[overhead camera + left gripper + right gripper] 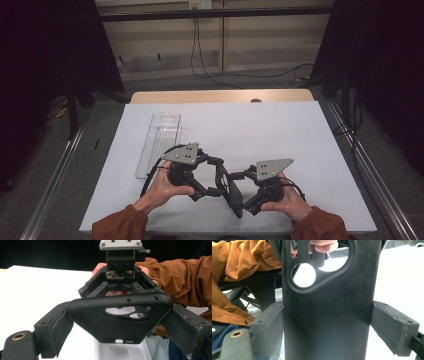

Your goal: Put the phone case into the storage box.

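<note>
Phone case (231,190) between claws; tray (159,142) behind left.

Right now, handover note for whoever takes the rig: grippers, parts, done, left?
Left gripper: jaws clamped across the black phone case, near its camera-cutout end.
Right gripper: jaws on both long sides of the same case, pads pressing it.
Case is held between the two grippers above the white table, near the front edge.
Clear plastic tray lies at far left, nothing visible in it.
Done: case picked up. Left: likely setting it down; where, I can't tell.
</note>
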`<state>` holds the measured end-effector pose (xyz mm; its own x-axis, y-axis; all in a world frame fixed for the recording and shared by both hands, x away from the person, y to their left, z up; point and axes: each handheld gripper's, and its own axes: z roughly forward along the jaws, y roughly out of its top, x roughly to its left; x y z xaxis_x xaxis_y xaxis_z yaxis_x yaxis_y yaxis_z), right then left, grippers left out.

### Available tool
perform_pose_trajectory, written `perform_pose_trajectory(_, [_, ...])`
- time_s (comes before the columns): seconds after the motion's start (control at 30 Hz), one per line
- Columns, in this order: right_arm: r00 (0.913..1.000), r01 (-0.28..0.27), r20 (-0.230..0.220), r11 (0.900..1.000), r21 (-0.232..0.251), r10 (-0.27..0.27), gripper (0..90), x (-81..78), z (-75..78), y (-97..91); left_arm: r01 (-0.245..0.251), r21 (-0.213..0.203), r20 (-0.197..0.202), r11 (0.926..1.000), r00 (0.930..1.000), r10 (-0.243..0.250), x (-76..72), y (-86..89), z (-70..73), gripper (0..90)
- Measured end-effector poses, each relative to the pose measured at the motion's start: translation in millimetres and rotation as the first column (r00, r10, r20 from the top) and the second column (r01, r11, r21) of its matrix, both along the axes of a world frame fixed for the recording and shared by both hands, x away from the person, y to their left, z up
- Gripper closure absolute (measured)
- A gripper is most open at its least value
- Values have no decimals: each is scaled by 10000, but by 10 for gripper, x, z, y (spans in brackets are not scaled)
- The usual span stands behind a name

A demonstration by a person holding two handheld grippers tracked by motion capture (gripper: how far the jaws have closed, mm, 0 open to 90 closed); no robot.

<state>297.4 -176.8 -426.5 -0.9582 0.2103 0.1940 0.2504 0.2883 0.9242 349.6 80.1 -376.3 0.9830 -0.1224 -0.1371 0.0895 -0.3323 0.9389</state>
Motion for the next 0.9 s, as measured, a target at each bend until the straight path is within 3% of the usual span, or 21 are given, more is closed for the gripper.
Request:
perform_pose_trajectory(0.43, [9999,-143,28,9998,-111,143,146,-10,4,12,70,-32,-294,10000,9995,-71,-13,-31,-16,120])
perform_pose_trajectory(0.9, [9999,-91,65,9998,153,90,142,-9,34,8,-52,-142,-391,9999,9992,47,-13,-2,33,143])
